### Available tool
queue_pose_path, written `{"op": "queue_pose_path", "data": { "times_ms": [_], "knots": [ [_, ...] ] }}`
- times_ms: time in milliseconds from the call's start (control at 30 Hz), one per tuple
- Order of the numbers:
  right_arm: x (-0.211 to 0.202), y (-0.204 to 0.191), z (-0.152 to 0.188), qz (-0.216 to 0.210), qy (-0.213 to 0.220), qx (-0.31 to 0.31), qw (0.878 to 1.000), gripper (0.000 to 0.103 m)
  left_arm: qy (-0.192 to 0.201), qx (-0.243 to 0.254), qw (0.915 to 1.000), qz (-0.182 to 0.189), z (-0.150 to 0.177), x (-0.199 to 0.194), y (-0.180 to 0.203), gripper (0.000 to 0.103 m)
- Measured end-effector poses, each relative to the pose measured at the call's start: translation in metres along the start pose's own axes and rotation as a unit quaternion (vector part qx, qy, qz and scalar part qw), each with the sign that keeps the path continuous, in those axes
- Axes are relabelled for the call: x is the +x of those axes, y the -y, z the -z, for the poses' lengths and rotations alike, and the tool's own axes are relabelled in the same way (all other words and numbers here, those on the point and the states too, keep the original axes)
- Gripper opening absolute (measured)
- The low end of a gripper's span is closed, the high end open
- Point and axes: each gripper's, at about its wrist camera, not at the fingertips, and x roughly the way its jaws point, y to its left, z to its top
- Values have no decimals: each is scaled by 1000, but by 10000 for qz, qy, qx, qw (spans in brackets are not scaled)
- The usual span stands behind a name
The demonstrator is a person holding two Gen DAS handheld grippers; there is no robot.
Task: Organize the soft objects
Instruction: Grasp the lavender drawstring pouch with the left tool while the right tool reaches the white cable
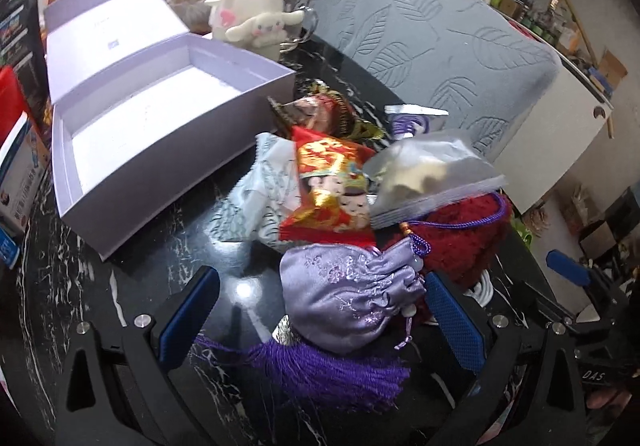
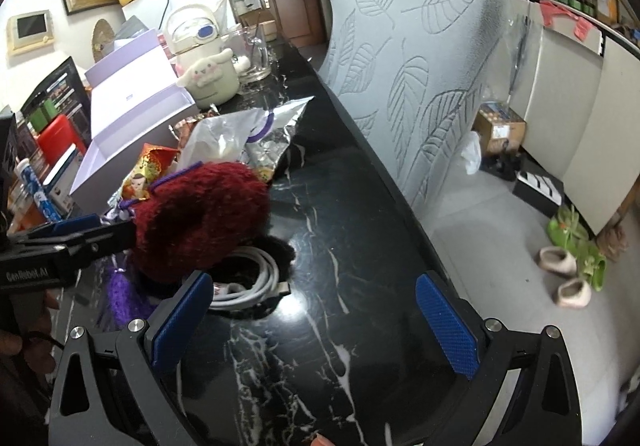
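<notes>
My left gripper [image 1: 320, 320] is open, its blue pads on either side of a lilac satin pouch [image 1: 348, 294] with a purple tassel [image 1: 320, 366]. The pads are not pressing it. Behind the pouch lies a heap: a red and gold brocade pouch [image 1: 332, 182], a silver foil bag [image 1: 432, 174], a dark red fuzzy piece [image 1: 460, 246] and a pale patterned cloth [image 1: 248, 202]. An open lilac box [image 1: 192, 182] stands empty at the left. My right gripper [image 2: 314, 328] is open over bare black marble [image 2: 360, 226], to the right of the dark red fuzzy piece [image 2: 200, 214].
A coiled white cable [image 2: 248, 278] lies by the heap. A cream jug with a white plush dog [image 1: 248, 10] and a glass mug [image 2: 252, 54] stand behind the box. A grey leaf-patterned chair back [image 2: 408, 86] rises along the table's right edge. Packages crowd the far left.
</notes>
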Motion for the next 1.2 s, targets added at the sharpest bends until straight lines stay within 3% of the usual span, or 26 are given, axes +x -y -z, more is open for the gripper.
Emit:
{"op": "queue_pose_path", "data": {
  "times_ms": [233, 500, 667, 733, 800, 900, 1067, 1200],
  "knots": [
    [8, -3, -3, -128, -53, -67, 9999, 103, -80, 15, 9991, -421, 4, 5, -15, 103],
    [11, -20, -3, -348, -61, -335, 9988, 103, -277, -50, 9990, -348, 15, 14, -24, 103],
    [12, -24, -3, -422, -83, -364, 9984, 103, -403, 41, 9992, 28, 19, 22, -18, 103],
    [13, -22, -2, -467, -94, -284, 9985, 103, -327, 137, 9994, 35, 19, 22, -15, 98],
    [15, -20, -2, -500, -138, -208, 9984, 103, -285, 362, 9989, -24, 19, 23, -10, 76],
    [17, -20, 0, -559, -171, -190, 9981, 103, -149, 593, 9981, -98, 21, 19, -4, 54],
    [22, -31, 3, -544, -234, -412, 9974, 103, -188, 520, 9980, 295, 27, 11, -8, 52],
    [32, -47, 10, -273, -374, -851, 9953, 103, -148, 536, 9983, 169, 37, -3, -13, 52]
  ]
}}
